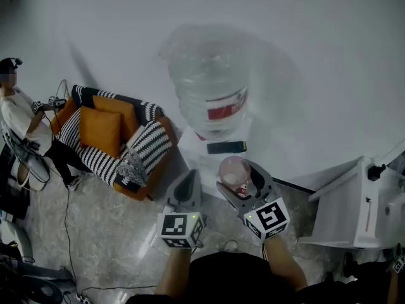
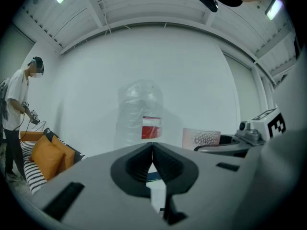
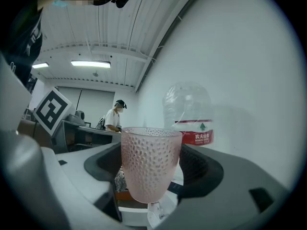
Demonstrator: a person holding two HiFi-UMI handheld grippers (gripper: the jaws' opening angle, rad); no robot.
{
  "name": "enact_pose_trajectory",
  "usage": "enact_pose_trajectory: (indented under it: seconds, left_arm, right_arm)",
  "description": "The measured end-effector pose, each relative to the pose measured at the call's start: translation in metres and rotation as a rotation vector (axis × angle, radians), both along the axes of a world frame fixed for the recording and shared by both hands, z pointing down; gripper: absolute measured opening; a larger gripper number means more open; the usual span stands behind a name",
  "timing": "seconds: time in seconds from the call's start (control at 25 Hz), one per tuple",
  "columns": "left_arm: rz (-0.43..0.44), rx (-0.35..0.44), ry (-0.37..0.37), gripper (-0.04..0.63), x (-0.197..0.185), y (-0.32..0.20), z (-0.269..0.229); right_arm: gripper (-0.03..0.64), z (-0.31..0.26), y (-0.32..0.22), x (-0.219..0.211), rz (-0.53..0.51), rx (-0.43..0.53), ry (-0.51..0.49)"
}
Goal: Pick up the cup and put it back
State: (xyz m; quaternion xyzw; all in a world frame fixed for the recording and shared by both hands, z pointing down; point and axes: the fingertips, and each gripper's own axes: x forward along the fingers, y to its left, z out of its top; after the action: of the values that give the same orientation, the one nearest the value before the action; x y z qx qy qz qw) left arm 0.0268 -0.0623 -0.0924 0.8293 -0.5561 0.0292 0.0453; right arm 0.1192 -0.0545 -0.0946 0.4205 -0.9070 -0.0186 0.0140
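A pink dimpled cup (image 1: 235, 171) stands upright between the jaws of my right gripper (image 1: 240, 179), which is shut on it and holds it in the air in front of the water dispenser. In the right gripper view the cup (image 3: 149, 163) fills the middle, with the right gripper (image 3: 150, 176) clamping its lower half. My left gripper (image 1: 186, 183) hovers just to the left, its jaws pressed together with nothing between them. In the left gripper view, the cup (image 2: 201, 138) shows to the right of the left gripper (image 2: 152, 150).
A white water dispenser with a dark panel (image 1: 226, 147) carries a big clear bottle (image 1: 212, 87) against the white wall. A striped sofa (image 1: 142, 147) with orange cushions stands left, a person (image 1: 16, 109) beside it. White furniture (image 1: 357, 204) stands right. Cables cross the floor.
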Motion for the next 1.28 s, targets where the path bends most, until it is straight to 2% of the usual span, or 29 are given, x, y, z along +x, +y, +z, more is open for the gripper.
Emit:
enact_pose_trajectory:
  seconds: [0.64, 0.76, 0.88, 1.04, 1.16, 1.28]
  left_arm:
    - [0.038, -0.053, -0.013, 0.012, 0.002, -0.001, 0.022]
    - [0.025, -0.075, -0.018, 0.012, -0.008, -0.001, 0.031]
    - [0.006, -0.107, -0.028, 0.012, -0.019, -0.004, 0.047]
    - [-0.013, -0.152, -0.023, 0.012, -0.033, -0.014, 0.076]
    - [-0.015, -0.141, -0.026, 0.012, -0.040, -0.027, 0.098]
    - [0.003, -0.144, -0.026, 0.012, -0.041, -0.031, 0.124]
  right_arm:
    - [0.373, 0.021, 0.000, 0.003, 0.056, -0.045, -0.022]
    - [0.373, 0.033, 0.004, -0.006, 0.075, -0.030, 0.043]
    - [0.373, 0.041, 0.007, -0.016, 0.073, -0.021, 0.091]
    - [0.373, 0.058, 0.000, -0.022, 0.071, -0.053, 0.052]
    - [0.373, 0.077, -0.011, -0.029, 0.077, -0.053, 0.030]
    - [0.373, 0.103, -0.011, -0.036, 0.106, -0.063, 0.074]
